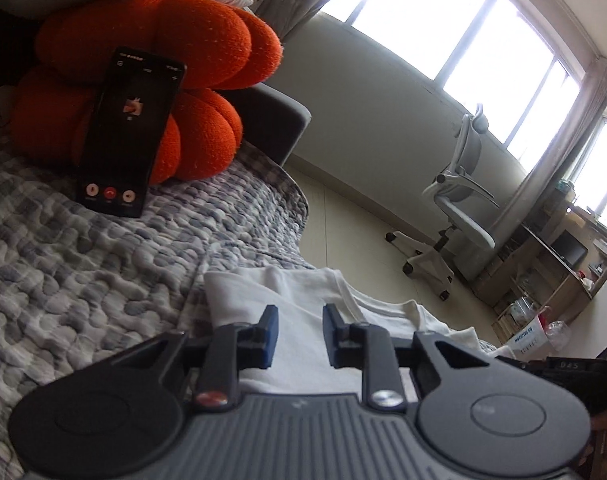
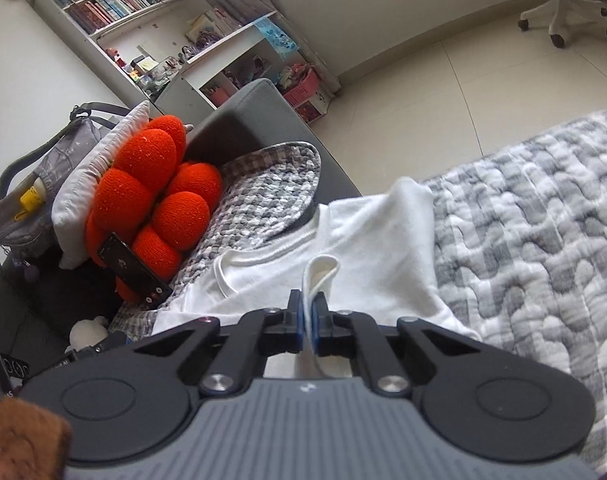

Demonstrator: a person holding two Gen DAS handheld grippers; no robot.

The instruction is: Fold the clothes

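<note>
Right hand-held gripper (image 2: 308, 304) is clenched on a fold of the white T-shirt (image 2: 367, 236), while the left hand-held gripper (image 1: 300, 316) hovers released above it (neckline (image 2: 239, 268) towards the orange cushion (image 2: 155, 196)) on the quilted bed (image 2: 543, 220).

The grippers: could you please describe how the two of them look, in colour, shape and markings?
The left gripper and the right gripper look alike: black linkage arms with silver pivot screws, blue finger pads, and a ribbed grey body flanked by two round black discs. A small pale logo sits on the ribbed part. No cables or sleeves show.
</note>
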